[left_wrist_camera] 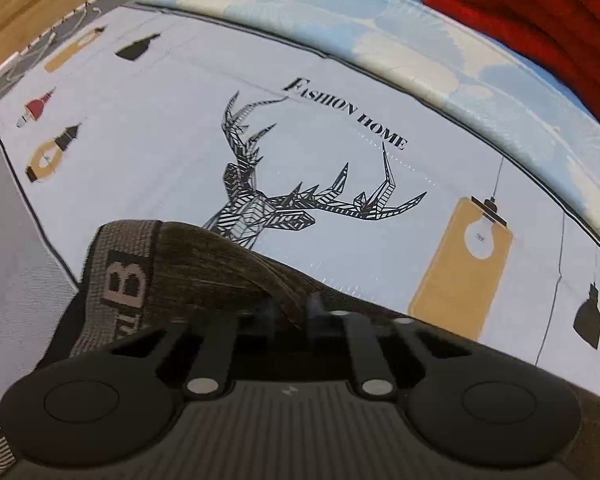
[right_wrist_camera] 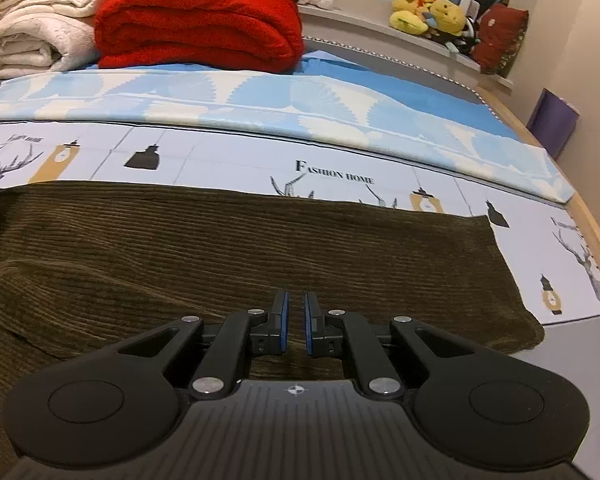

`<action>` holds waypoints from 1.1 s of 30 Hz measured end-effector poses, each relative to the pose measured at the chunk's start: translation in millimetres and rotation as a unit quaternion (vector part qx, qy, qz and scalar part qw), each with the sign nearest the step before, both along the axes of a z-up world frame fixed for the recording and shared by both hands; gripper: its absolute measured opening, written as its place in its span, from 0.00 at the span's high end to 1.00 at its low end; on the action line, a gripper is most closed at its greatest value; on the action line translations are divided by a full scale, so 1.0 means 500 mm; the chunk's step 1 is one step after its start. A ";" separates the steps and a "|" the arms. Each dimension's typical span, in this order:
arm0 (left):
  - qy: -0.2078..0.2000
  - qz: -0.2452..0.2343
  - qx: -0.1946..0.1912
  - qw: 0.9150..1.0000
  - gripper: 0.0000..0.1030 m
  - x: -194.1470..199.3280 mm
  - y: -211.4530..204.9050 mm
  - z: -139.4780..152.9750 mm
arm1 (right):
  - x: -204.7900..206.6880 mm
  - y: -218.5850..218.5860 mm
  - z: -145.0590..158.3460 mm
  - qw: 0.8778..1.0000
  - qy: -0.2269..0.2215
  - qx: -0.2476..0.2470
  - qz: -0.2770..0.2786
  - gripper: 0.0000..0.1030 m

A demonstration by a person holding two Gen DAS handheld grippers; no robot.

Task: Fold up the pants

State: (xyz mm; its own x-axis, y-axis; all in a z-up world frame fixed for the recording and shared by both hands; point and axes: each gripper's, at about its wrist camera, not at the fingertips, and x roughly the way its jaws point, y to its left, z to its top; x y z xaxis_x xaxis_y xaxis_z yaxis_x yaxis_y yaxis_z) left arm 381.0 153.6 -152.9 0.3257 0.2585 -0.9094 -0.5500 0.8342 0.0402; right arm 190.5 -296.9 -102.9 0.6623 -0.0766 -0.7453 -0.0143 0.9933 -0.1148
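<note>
Dark olive corduroy pants [right_wrist_camera: 236,240] lie flat across the printed bedsheet [right_wrist_camera: 228,160], legs running to the right where the hems end. My right gripper [right_wrist_camera: 295,304] hovers just above the pants' near edge, blue pads a small gap apart, holding nothing. In the left wrist view my left gripper [left_wrist_camera: 290,306] is shut on the pants [left_wrist_camera: 220,264] near the waist, a fold of cloth draped over its fingertips. The grey waistband [left_wrist_camera: 120,276] with a large letter B is lifted at the left.
A folded red blanket [right_wrist_camera: 196,28] and white towels [right_wrist_camera: 40,20] are stacked at the back of the bed on a blue-and-white cover [right_wrist_camera: 260,100]. Plush toys [right_wrist_camera: 428,12] sit on a ledge at the back right. The bed's wooden edge [right_wrist_camera: 596,240] runs along the right.
</note>
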 end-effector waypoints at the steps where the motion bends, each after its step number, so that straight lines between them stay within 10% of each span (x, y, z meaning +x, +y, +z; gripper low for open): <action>1: -0.004 -0.001 -0.003 1.000 0.93 -0.012 0.001 0.006 | -0.001 -0.003 0.000 1.000 0.001 0.000 -0.003 0.92; 19: -0.093 -0.156 -0.044 0.982 0.98 -0.405 -0.057 0.226 | -0.084 -0.065 0.026 0.997 -0.010 0.032 -0.063 0.92; 29: 0.016 -0.214 -0.141 0.966 1.00 -0.576 0.036 0.132 | -0.127 -0.164 0.038 0.993 -0.018 0.072 -0.094 0.92; 33: -0.001 -0.131 -0.228 0.965 0.70 -0.568 0.100 0.108 | -0.116 -0.228 0.020 0.983 -0.003 0.125 -0.137 0.92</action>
State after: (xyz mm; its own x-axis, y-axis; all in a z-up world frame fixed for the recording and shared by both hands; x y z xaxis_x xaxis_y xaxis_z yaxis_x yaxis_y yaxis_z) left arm 97.2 203.7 -99.1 0.3284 -0.2593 -0.9083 -0.3169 0.8756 -0.3645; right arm 132.4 -411.1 -92.9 0.6469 -0.0673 -0.7596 0.2579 0.9567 0.1348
